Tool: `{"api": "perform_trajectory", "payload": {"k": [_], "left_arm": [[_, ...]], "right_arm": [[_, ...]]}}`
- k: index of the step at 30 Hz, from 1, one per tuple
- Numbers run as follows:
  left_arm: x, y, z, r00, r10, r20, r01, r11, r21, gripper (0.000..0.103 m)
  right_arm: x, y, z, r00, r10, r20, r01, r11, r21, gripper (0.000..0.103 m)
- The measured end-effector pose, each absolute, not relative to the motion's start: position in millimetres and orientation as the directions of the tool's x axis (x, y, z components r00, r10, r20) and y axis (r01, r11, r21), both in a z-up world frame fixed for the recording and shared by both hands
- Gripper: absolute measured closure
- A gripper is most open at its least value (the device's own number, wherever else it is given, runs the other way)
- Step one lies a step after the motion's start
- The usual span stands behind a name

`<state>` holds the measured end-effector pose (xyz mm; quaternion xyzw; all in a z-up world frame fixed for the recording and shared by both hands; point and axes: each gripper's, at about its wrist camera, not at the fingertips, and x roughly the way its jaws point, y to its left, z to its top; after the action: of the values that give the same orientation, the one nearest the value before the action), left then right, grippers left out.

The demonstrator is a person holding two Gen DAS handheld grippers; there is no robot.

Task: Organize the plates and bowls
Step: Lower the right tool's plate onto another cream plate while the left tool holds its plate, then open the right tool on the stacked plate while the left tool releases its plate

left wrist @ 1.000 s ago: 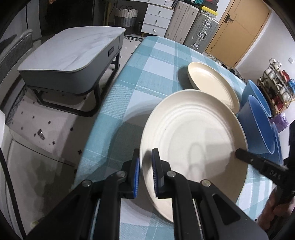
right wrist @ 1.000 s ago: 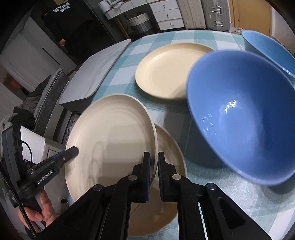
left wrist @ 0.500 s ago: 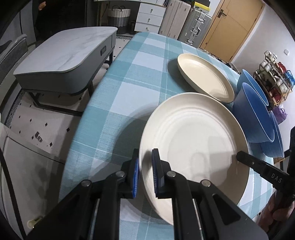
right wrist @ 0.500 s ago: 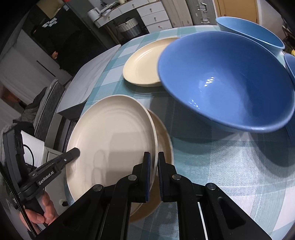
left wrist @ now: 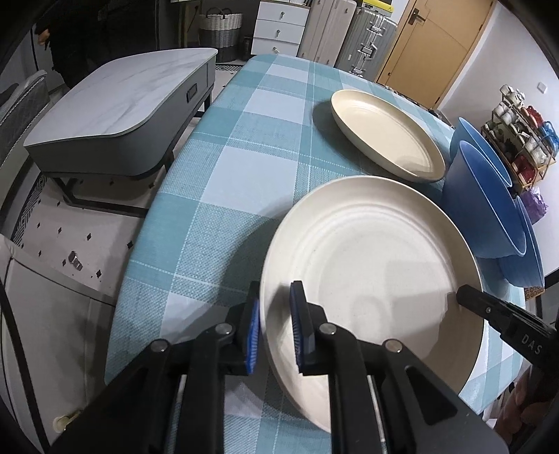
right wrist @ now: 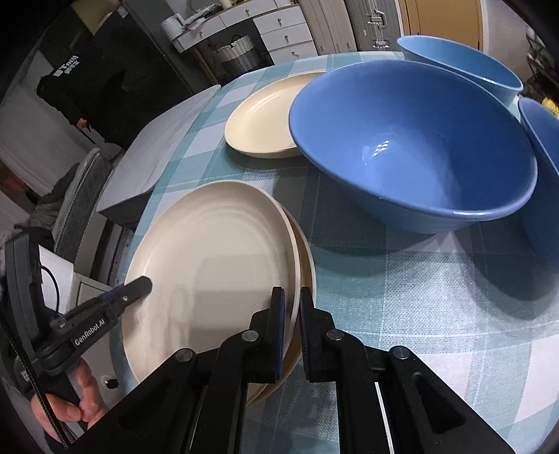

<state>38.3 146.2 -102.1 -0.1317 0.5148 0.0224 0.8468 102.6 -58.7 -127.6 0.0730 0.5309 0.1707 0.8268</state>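
A: Beyond the checked tablecloth's (left wrist: 223, 181) left edge we see a grey marble-topped low table (left wrist: 118, 101).

B: Past its far edge we note a wicker basket (left wrist: 220, 26), white drawers (left wrist: 279, 31), suitcases (left wrist: 353, 35) and a wooden door (left wrist: 433, 45).

- We are seeing the top plate (right wrist: 209, 265) lying on a lower plate (right wrist: 307, 265) at the near edge of the table (left wrist: 223, 181).
- The left gripper (left wrist: 276, 335) is straddling that plate's left rim, jaws opening; the right gripper (right wrist: 291, 335) is sitting at its right rim.
- A third plate (left wrist: 384, 136) is lying alone farther back on the table, apart from the stack.
- The nearest bowl (right wrist: 412, 146) is standing to the right of the stack, just before the third plate in the right wrist view.
- Two more bowls (right wrist: 461, 66) are sitting behind and right of it.
- A low side table (left wrist: 115, 104) is standing on the floor, left of the table.
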Motion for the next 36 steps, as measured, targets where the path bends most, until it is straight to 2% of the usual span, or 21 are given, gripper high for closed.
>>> {"api": "perform_trajectory", "payload": {"k": [4,13,15,24,29,33,34,36], "left_arm": [[38.8,143.2,-105.5,0.449,-0.106,-0.887,-0.165,0.966,-0.199,0.084],[40.5,142.4,-109.1,0.431,-0.121,-0.894,-0.175,0.961,-0.214,0.083],[40.3,143.0,-106.4,0.437,-0.112,-0.892,-0.179,0.961,-0.209,0.080],[40.7,145.4,-100.5,0.443,-0.094,-0.891,-0.186,0.963,-0.194,0.079],[37.1,149.0,-96.6,0.449,-0.078,-0.890,-0.196,0.963,-0.183,0.074],[30.1,145.7,-82.8,0.488,-0.035,-0.872,-0.195,0.970,-0.148,0.073],[26.8,144.5,-77.2,0.506,-0.021,-0.862,-0.198,0.970,-0.140,0.071],[20.1,143.5,-65.5,0.542,-0.003,-0.840,-0.209,0.968,-0.138,0.058]], "right_arm": [[99.4,-62.3,-125.6,0.393,0.364,-0.844,-0.213,0.929,0.302,0.095],[95.4,-64.3,-122.4,0.408,0.348,-0.844,-0.223,0.934,0.277,0.093],[95.4,-64.2,-123.2,0.402,0.344,-0.848,-0.227,0.935,0.271,0.093],[100.7,-66.0,-125.9,0.387,0.331,-0.861,-0.246,0.937,0.249,0.093],[105.8,-67.5,-133.7,0.365,0.352,-0.862,-0.240,0.930,0.279,0.092],[99.2,-70.5,-127.6,0.386,0.348,-0.854,-0.243,0.932,0.270,0.090],[96.2,-72.8,-124.1,0.395,0.354,-0.848,-0.248,0.930,0.272,0.090],[89.6,-75.7,-115.9,0.415,0.362,-0.834,-0.260,0.926,0.273,0.088]]}}
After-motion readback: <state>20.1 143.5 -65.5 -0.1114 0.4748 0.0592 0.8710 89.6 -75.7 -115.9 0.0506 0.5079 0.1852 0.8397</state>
